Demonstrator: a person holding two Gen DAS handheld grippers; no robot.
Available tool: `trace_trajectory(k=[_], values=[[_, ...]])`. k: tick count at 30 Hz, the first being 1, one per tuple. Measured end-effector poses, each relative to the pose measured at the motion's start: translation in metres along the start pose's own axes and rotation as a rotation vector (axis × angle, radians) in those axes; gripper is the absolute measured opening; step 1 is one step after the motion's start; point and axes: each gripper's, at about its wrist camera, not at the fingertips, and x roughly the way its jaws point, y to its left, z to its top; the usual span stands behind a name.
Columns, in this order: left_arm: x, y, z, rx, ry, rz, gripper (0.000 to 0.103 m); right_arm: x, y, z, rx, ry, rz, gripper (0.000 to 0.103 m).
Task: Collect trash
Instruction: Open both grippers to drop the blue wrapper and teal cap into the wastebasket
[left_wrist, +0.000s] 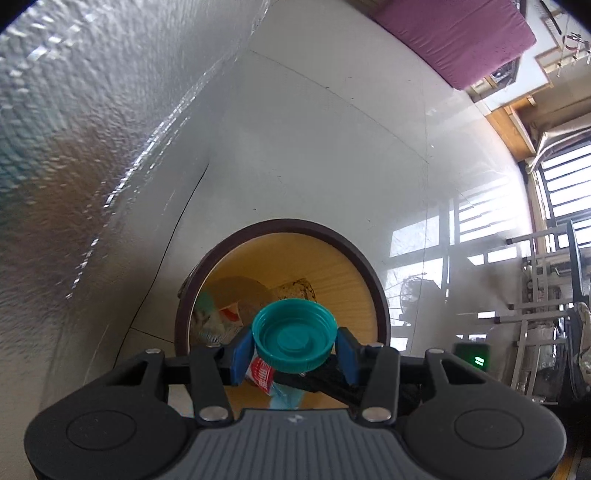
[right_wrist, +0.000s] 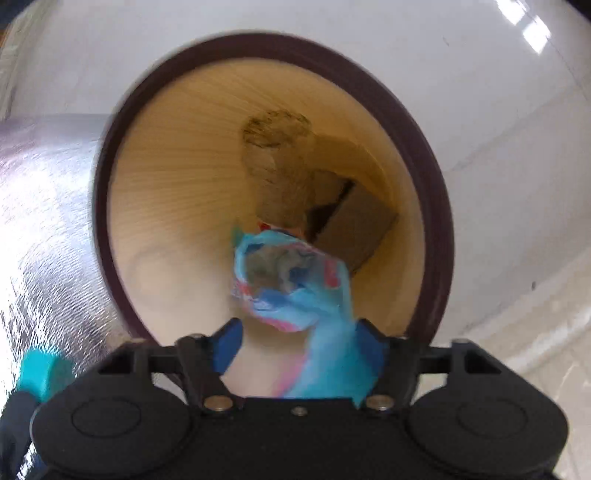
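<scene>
The wrapper is blue with red and pink print; in the left wrist view a red-and-white patch with writing shows on it, too small and blurred to read. No brand can be made out on the teal cap, which shows only a plain moulded inner face with a short raised bar.

The left tongs are clenched on the teal cap, their blue pads pressing its ribbed rim from both sides, and hold it above the mouth of the bin. The right tongs stand released: the wrapper lies against the right pad only, clear of the left one, and reaches forward into the bin's opening.

The bin is round, with a dark brown rim and a pale wood-grain inner wall. At its bottom lie crumpled brownish paper, a piece of cardboard and some coloured scraps.

It stands on a glossy white tiled floor that mirrors a barred window. A crinkled silver foil sheet runs along the left side of the bin. Farther off are a purple mat, wooden furniture and a metal rack
</scene>
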Motion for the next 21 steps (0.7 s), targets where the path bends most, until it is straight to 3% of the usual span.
trace_trajectory(k=[3,5,6,21], values=[[0.008,0.001,0.006,-0.045,-0.006,-0.005,0.050,-0.018,0.004,0.003,-0.045,-0.029,0.002,0.073],[0.012,0.006,0.006,-0.101,-0.015,-0.007,0.066,-0.028,0.006,-0.002,-0.049,-0.046,0.022,0.073],[0.012,0.008,0.006,-0.122,-0.013,-0.001,0.080,-0.033,0.010,-0.004,-0.056,-0.052,0.024,0.073],[-0.005,-0.006,-0.006,0.027,0.020,0.089,0.081,-0.075,0.033,-0.039,-0.448,-0.193,-0.054,0.073]])
